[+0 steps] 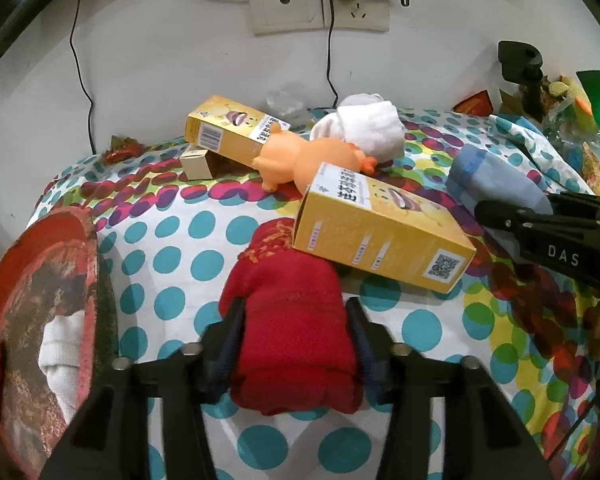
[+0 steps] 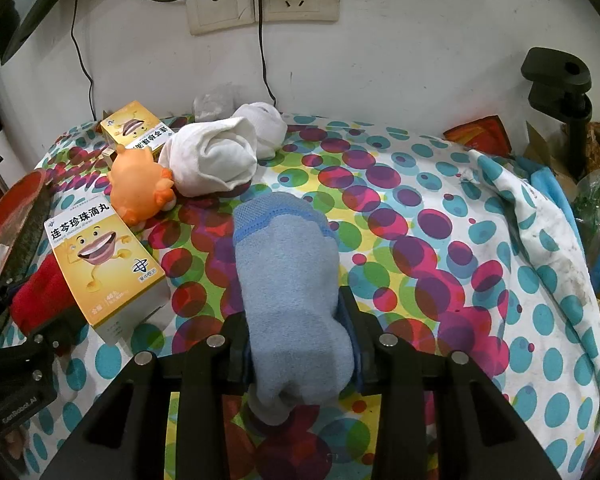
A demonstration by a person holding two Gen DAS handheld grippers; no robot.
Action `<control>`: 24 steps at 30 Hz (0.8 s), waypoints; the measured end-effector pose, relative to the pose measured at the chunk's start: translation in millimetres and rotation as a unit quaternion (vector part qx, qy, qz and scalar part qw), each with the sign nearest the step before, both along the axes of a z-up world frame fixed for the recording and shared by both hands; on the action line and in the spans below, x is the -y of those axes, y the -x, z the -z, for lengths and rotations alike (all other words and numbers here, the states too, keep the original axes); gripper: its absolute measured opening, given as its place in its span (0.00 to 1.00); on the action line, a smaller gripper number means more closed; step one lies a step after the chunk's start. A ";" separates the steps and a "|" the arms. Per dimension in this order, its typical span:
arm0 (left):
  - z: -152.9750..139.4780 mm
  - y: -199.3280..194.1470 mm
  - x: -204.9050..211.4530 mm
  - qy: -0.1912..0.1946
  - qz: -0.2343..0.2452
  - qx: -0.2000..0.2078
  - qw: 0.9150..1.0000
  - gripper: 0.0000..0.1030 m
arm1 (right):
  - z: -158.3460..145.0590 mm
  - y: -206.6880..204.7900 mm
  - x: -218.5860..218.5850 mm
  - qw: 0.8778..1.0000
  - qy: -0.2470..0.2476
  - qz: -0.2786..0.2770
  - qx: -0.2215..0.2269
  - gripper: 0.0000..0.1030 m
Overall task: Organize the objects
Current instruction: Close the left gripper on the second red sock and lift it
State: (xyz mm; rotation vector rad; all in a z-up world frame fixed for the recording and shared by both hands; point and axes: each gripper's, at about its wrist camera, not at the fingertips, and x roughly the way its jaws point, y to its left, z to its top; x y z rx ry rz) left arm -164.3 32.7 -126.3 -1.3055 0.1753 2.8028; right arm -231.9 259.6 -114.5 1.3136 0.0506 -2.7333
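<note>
1. left gripper [image 1: 294, 320], at six o'clock in the left wrist view, is clamped on a red sock bundle [image 1: 290, 320]; both pads press into its sides and the cloth bulges past them toward twelve o'clock.
2. right gripper [image 2: 294, 320], at six o'clock in the right wrist view, is clamped on a blue sock bundle [image 2: 288, 280], whose cuffed end points toward twelve o'clock over the dotted bedspread [image 2: 440, 208].
3. at nine o'clock in the left wrist view sits a red basket [image 1: 40, 280] with white and red cloth already inside, so some sorting looks done; i judge that the socks go there, though that is only a guess.
4. just past the red bundle, at about one o'clock, a yellow box [image 1: 380, 236] lies tilted, its lower left edge touching the red cloth.
5. further toward twelve o'clock, an orange toy [image 1: 312, 158] lies between that box and a second yellow box [image 1: 228, 128], which rests partly on a small tan box [image 1: 196, 162].
6. two white sock bundles [image 2: 216, 158] sit beside the toy, at eleven o'clock in the right wrist view.
7. still left, as i judge it: both held socks, the white bundles, the boxes and the toy all remain on the bed, so the task seems around midway at most.
</note>
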 end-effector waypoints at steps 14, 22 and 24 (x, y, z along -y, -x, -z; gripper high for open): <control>-13.4 -18.9 7.9 -0.021 0.016 0.006 1.000 0.35 | 1.2 -0.1 2.5 1.000 -0.006 0.001 -0.001 0.33; -22.9 -39.9 7.8 -0.023 0.036 0.009 0.999 0.35 | 1.2 -0.1 3.6 1.000 -0.006 0.002 -0.001 0.33; -24.0 -44.7 7.4 -0.017 0.033 0.006 0.999 0.35 | 1.0 -0.2 4.4 1.000 -0.007 0.003 -0.001 0.33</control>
